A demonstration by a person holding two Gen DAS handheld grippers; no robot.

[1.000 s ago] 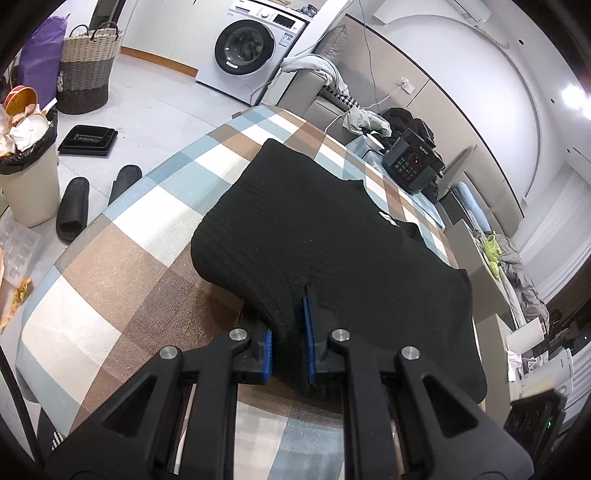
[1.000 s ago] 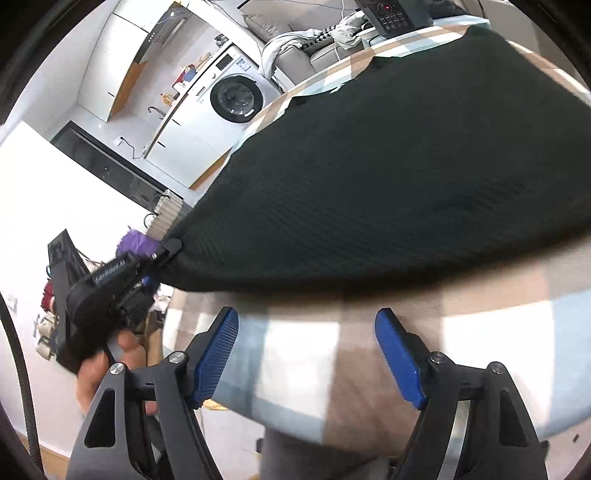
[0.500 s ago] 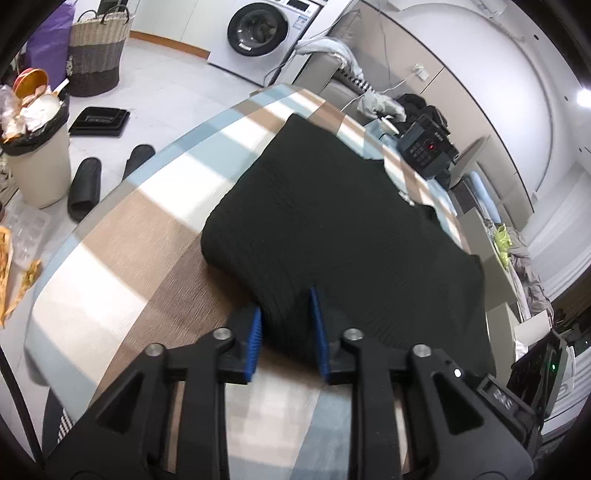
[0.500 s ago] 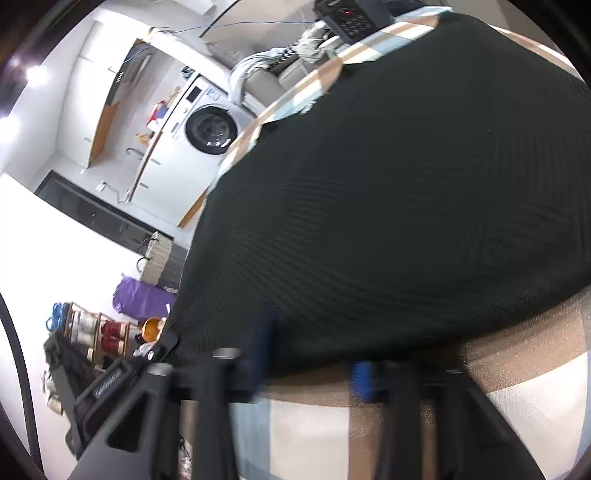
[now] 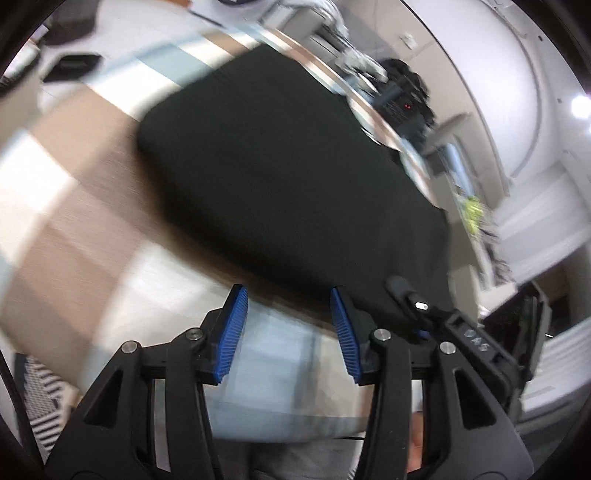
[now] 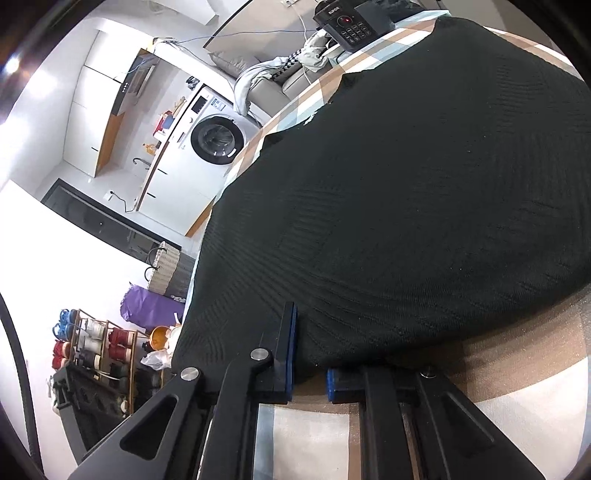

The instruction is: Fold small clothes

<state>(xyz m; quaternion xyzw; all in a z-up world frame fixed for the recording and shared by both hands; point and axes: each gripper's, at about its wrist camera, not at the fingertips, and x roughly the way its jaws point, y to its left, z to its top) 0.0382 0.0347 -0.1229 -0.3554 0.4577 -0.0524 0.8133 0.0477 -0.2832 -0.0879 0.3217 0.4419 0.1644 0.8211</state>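
Observation:
A black knit garment (image 5: 280, 162) lies folded on the checked tablecloth (image 5: 74, 221). My left gripper (image 5: 288, 325) is open and empty, pulled back just short of the garment's near edge; this view is motion-blurred. In the right wrist view the same garment (image 6: 424, 192) fills the frame, and my right gripper (image 6: 309, 363) is shut on its near hem at the table's front edge (image 6: 517, 387). The right gripper's body also shows in the left wrist view (image 5: 476, 343), at the garment's right corner.
A black appliance with a keypad (image 6: 351, 26) stands at the table's far end. Beyond the table are a washing machine (image 6: 214, 140), a wicker basket (image 6: 166, 266), a shoe rack (image 6: 92, 343) and a sofa with clothes (image 6: 280, 74).
My left gripper let go of the garment's edge, opened wide and drew back. My right gripper moved in to the hem and closed on it.

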